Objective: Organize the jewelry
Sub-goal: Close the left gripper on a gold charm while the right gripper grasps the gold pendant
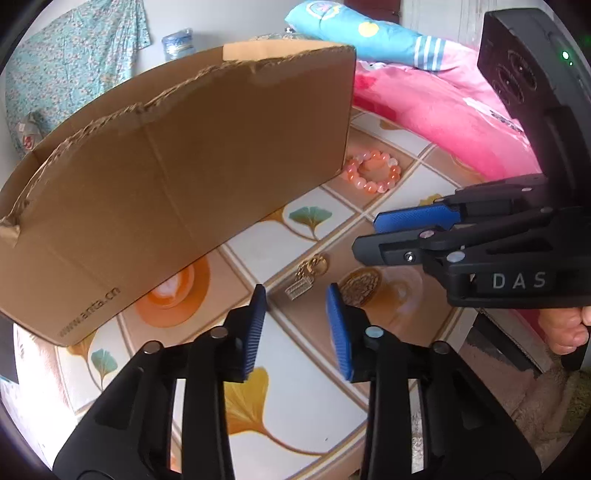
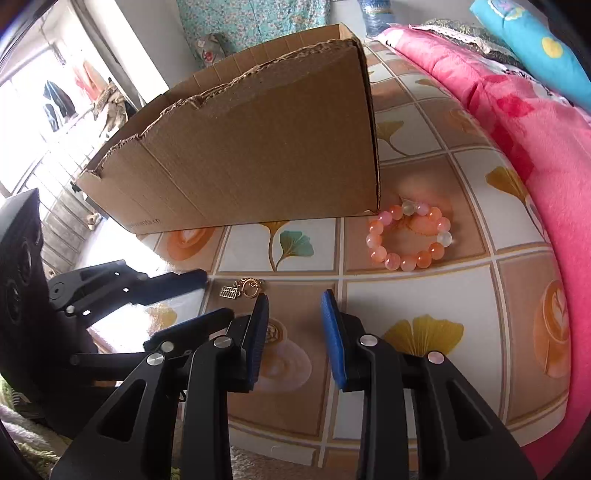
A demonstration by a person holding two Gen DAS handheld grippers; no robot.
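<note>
A brown cardboard box (image 1: 177,158) stands open-topped on the patterned tablecloth; it also shows in the right wrist view (image 2: 240,155). An orange and pink bead bracelet (image 1: 373,171) lies by the box's right corner, also seen in the right wrist view (image 2: 410,236). A small gold charm keychain (image 1: 308,275) lies just ahead of my left gripper (image 1: 295,291), which is open and empty. The keychain (image 2: 242,288) also lies left of my right gripper (image 2: 293,299), open and empty. The right gripper (image 1: 373,236) shows from the side in the left wrist view.
A pink blanket (image 2: 517,122) and a blue pillow (image 1: 362,29) lie along the table's right side. The tablecloth (image 2: 406,295) shows leaf and coffee-cup prints. A water bottle (image 1: 179,42) stands behind the box. The left gripper (image 2: 173,299) shows at the left.
</note>
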